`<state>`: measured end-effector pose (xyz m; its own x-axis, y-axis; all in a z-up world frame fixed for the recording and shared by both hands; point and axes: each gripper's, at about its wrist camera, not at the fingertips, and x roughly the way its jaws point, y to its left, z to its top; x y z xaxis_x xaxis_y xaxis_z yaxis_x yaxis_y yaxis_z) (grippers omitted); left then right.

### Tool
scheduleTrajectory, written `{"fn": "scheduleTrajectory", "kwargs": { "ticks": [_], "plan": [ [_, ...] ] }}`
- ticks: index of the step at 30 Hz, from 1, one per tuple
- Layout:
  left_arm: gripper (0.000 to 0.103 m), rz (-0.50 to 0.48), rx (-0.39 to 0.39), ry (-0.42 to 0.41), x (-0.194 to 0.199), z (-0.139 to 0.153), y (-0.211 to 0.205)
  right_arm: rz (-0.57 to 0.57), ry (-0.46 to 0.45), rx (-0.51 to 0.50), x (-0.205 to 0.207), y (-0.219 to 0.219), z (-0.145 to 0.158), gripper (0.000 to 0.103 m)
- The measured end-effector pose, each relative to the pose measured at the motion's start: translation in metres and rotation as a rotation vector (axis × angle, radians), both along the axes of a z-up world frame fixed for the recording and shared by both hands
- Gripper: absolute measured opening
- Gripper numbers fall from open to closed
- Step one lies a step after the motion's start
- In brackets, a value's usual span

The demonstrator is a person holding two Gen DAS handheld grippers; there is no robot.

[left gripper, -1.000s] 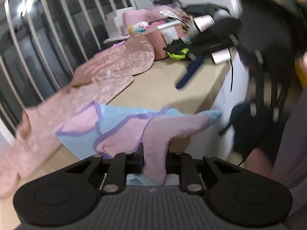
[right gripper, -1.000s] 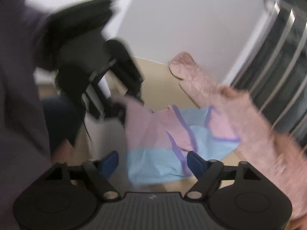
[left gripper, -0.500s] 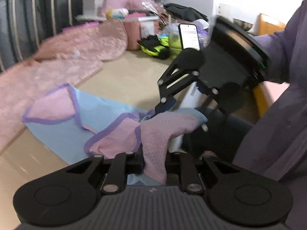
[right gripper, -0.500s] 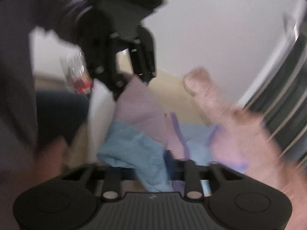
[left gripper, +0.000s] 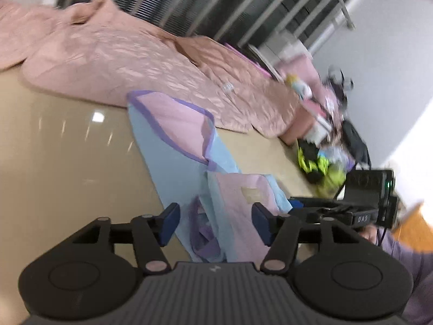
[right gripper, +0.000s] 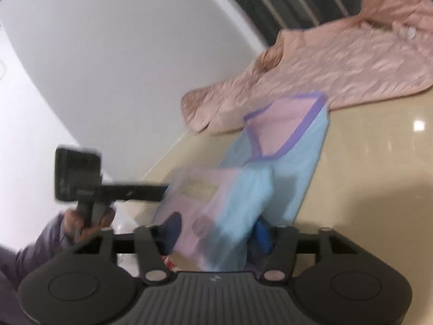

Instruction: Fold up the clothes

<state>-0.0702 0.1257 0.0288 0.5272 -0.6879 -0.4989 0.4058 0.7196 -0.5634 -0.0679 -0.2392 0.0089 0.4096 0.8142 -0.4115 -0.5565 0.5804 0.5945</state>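
A small light-blue and pink garment with purple trim lies on the beige table, its near part folded over with a label showing. My left gripper hovers over the folded near end. Its jaws are opening, and the cloth lies loose between the blue pads. In the right wrist view the same garment runs away from my right gripper. Those jaws are opening too, with a bunched fold between them that the pads do not pinch. The two grippers face each other across the fold.
A pink quilted jacket is spread behind the garment along the window bars. A pile of clutter with a neon-yellow item fills the far end of the table. A purple sleeve shows at the table's edge.
Half a second ago both grippers were shut on the garment's raised end. Both have since rolled, moved across the table and let go, and the fold now rests on the garment.
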Motion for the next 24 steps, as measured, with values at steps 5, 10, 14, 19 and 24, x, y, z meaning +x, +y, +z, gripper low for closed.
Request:
{"fn": "scheduleTrajectory", "kwargs": {
  "ticks": [5, 10, 14, 19, 24],
  "plan": [
    [0.058, 0.148, -0.032, 0.040, -0.003, -0.006, -0.011, -0.080, 0.078, 0.021, 0.011, 0.004, -0.011, 0.057],
    [0.037, 0.256, -0.085, 0.047, 0.005, -0.001, -0.010, -0.197, 0.027, 0.039, -0.003, -0.004, -0.003, 0.057],
    [0.008, 0.294, 0.046, 0.049, 0.014, -0.004, -0.028, -0.250, -0.004, -0.030, 0.002, 0.008, 0.003, 0.020],
    [0.010, 0.358, 0.186, -0.022, 0.009, -0.001, -0.045, -0.323, -0.030, -0.223, 0.005, 0.030, -0.004, 0.017],
    [0.032, 0.390, 0.211, -0.132, -0.009, 0.022, -0.046, -0.413, -0.154, -0.298, -0.016, 0.028, 0.016, 0.026]
  ]
}}
